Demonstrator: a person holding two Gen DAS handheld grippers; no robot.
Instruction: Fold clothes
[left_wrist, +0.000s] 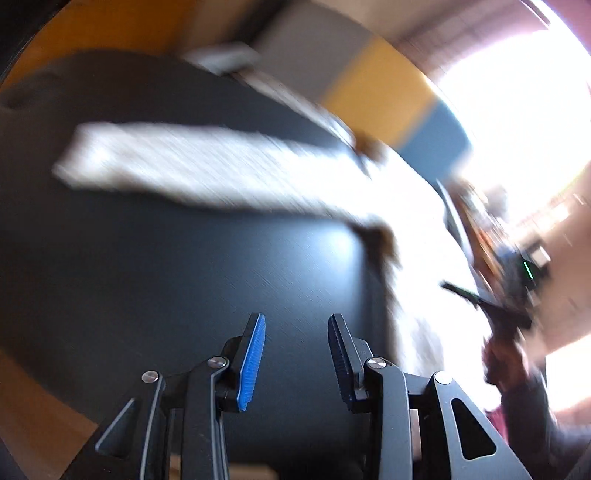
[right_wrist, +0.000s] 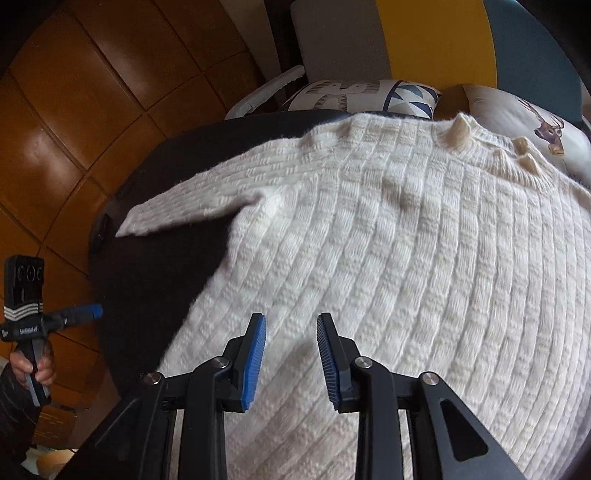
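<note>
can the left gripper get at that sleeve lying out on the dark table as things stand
Probably yes. The left gripper is open and empty, over bare dark table, and the sweater sleeve lies stretched out ahead with nothing between. The left view is motion-blurred, so the exact gap is unclear.

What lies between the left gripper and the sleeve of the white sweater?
In the left wrist view, only bare black table lies between the open left gripper and the blurred sweater sleeve; nothing else sits there.
</note>
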